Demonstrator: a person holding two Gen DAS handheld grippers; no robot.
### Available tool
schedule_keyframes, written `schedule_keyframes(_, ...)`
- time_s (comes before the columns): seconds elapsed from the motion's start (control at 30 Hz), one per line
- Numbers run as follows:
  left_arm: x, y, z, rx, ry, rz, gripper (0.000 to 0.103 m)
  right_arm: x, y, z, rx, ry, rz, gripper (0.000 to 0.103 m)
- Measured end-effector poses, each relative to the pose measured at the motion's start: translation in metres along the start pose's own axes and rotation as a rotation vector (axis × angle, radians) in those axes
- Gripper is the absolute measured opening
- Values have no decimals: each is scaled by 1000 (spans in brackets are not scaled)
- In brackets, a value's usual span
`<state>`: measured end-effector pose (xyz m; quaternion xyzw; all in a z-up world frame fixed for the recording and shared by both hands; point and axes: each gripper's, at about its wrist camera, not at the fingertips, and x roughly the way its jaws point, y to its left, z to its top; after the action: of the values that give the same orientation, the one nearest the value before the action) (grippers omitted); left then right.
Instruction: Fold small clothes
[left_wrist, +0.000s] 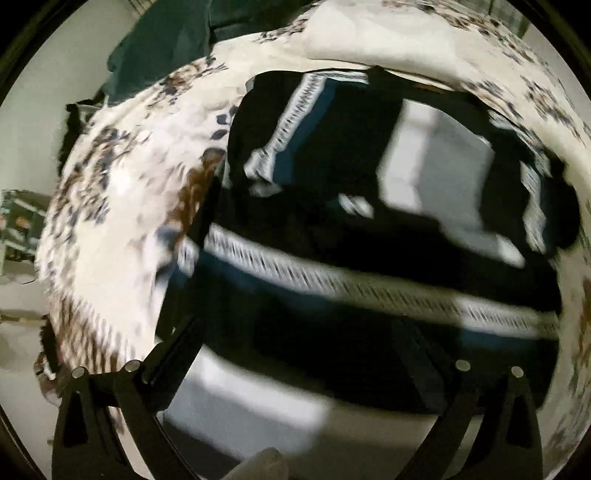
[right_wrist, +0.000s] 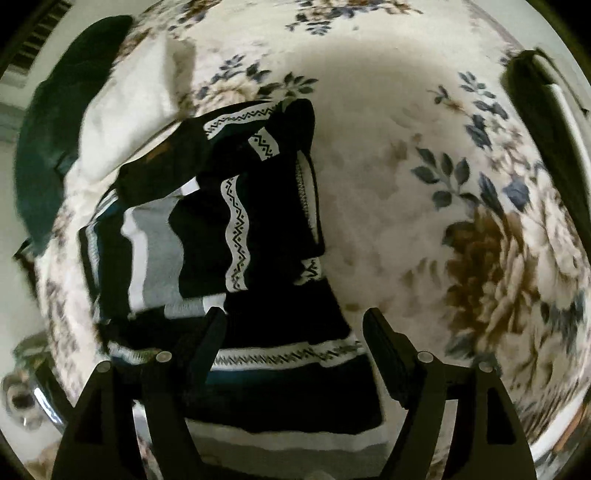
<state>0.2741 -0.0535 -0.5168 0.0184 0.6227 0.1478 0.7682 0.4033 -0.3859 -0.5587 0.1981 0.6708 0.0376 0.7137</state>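
Note:
A small black garment (left_wrist: 332, 147) with white zigzag trim, teal bands and grey-white stripes lies partly folded on a floral bedsheet (left_wrist: 129, 192). The left wrist view is blurred. My left gripper (left_wrist: 306, 280) hangs over the garment with its jaws wide apart and nothing pinched; its right finger is hard to tell from the dark cloth. In the right wrist view the garment (right_wrist: 266, 206) lies left of centre. My right gripper (right_wrist: 295, 328) stands open above its lower trim band. Its left finger (right_wrist: 210, 336) is over the cloth and its right finger (right_wrist: 384, 343) is at the garment's right edge.
A dark green cloth (right_wrist: 55, 129) and a white pillow-like cloth (right_wrist: 125, 110) lie beyond the garment. A dark object with a pale edge (right_wrist: 546, 129) lies at the far right. Bare floral sheet (right_wrist: 406, 184) spreads to the right. The bed's edge runs along the left.

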Motion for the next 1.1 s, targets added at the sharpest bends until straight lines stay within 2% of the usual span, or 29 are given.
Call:
schedule_keyframes(0.1,-16,-43,-42,10,63,-3,103,-4,-31,1,-61,69,9,78)
schedule_keyframes(0.17,-21,-80,-76,42,139,-33,103,-6,-59,1,-84,113,27,78)
schedule_keyframes(0.27,-31,-133,-121,94,203,-83,103,0,-100,-1,-100,170,8,78)
schedule_keyframes(0.37,-18,-181,-163,194,254,-107,103,9,-139,-1,-74,213,-13,78)
schedule_keyframes(0.43,-9,-200,-179,232,265,-103,100,13,-163,5,-33,233,4,78)
schedule_keyframes(0.47,0,-212,-188,255,272,-97,97,14,-170,9,-15,234,25,78)
schedule_keyframes(0.5,6,-218,-192,267,270,-85,81,15,-175,13,0,235,42,78)
schedule_keyframes(0.53,9,-222,-195,275,265,-75,60,15,-178,21,19,232,72,78)
schedule_keyframes(0.57,11,-225,-197,288,242,-57,52,16,-178,28,31,229,103,78)
schedule_keyframes(0.63,6,-225,-193,289,185,-50,9,18,-172,47,43,218,161,78)
schedule_keyframes(0.67,2,-224,-192,287,165,-50,6,20,-164,61,38,207,194,78)
schedule_keyframes(0.8,-16,-206,-187,255,97,-69,5,32,-130,113,32,186,328,78)
schedule_keyframes(0.93,-38,-181,-184,228,55,-69,5,63,-89,163,53,204,462,78)
schedule_keyframes(1.1,-65,-165,-185,180,38,-82,5,106,-56,197,85,273,495,78)
